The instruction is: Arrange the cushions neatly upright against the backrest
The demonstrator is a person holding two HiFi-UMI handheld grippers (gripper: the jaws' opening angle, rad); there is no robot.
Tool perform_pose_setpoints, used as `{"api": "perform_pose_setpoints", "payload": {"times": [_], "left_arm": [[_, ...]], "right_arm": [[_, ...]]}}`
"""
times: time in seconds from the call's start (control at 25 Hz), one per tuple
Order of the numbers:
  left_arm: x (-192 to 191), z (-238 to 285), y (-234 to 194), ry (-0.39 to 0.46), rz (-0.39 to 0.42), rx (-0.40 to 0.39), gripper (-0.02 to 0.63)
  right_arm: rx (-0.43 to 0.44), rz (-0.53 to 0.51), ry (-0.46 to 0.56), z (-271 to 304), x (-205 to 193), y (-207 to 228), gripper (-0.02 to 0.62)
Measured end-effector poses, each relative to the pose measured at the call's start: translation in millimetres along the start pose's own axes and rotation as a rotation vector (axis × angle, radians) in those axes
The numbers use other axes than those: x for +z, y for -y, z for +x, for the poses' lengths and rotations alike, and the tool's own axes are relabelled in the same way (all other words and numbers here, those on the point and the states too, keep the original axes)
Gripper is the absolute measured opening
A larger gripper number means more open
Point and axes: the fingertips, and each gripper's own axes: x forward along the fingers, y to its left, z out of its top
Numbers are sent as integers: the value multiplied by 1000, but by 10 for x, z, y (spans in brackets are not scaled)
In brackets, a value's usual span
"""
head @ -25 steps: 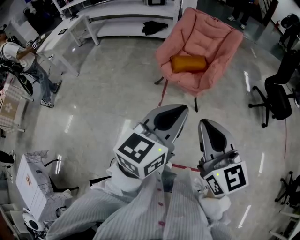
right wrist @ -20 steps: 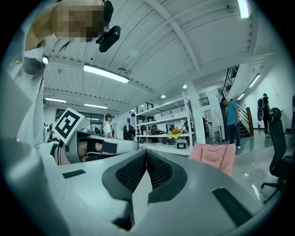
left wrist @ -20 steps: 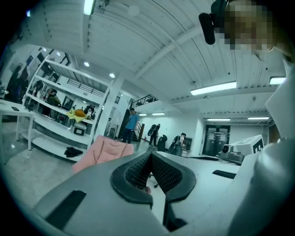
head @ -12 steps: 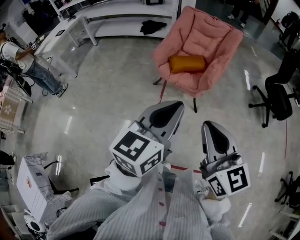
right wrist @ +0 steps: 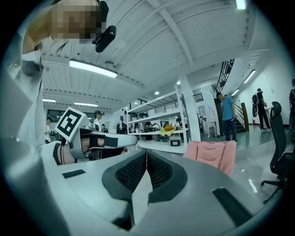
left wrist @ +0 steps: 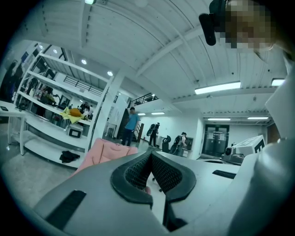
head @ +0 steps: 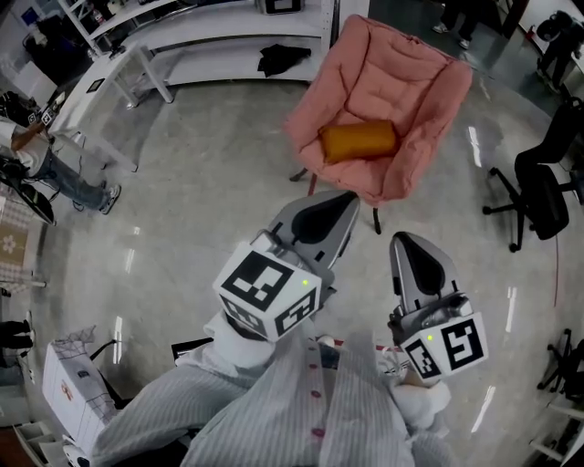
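Note:
An orange cushion (head: 358, 140) lies flat across the seat of a pink padded armchair (head: 401, 73), well in front of both grippers. My left gripper (head: 339, 208) is held low before the person's striped shirt, shut and holding nothing, pointing toward the chair. My right gripper (head: 407, 241) is beside it, also shut and holding nothing. In the left gripper view the shut gripper (left wrist: 151, 156) points at the armchair's back (left wrist: 107, 152). In the right gripper view the shut gripper (right wrist: 146, 155) has the armchair (right wrist: 213, 155) to its right and the left gripper (right wrist: 94, 141) to its left.
A black office chair (head: 540, 190) stands right of the armchair. White shelving (head: 228, 27) with a black garment (head: 279, 58) runs along the back, and a white table (head: 109, 87) stands at the left. A person (head: 50, 164) is at the far left, a white box (head: 68, 392) at the lower left.
The armchair and cushion have slid down and left in the head view and look slightly nearer. Both grippers stay shut in about the same place.

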Motion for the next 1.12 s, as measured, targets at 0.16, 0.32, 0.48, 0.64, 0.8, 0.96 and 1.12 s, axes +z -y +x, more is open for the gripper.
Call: {"api": "perform_pose_setpoints", "payload": {"times": [0.16, 0.32, 0.48, 0.64, 0.8, 0.96, 1.12], "left_arm": [[143, 274, -424, -4, 2, -9, 11], [225, 480, -855, -10, 10, -15, 11], [330, 649, -1220, -8, 18, -38, 11], [443, 708, -1497, 6, 21, -57, 11], [474, 728, -1696, 10, 1, -63, 11], [460, 822, -1896, 9, -12, -47, 11], [413, 982, -2071, 3, -19, -30, 11]], "right_arm": [[1, 5, -1, 489, 77, 193, 14], [-3, 5, -9, 984, 75, 344, 14], [-14, -5, -7, 1428, 116, 455, 14], [-56, -6, 3, 1695, 189, 524, 14], [-78, 0, -30, 1866, 151, 595, 14], [-90, 10, -60, 2039, 83, 702, 14], [-86, 31, -76, 2208, -2, 868, 14]]}}
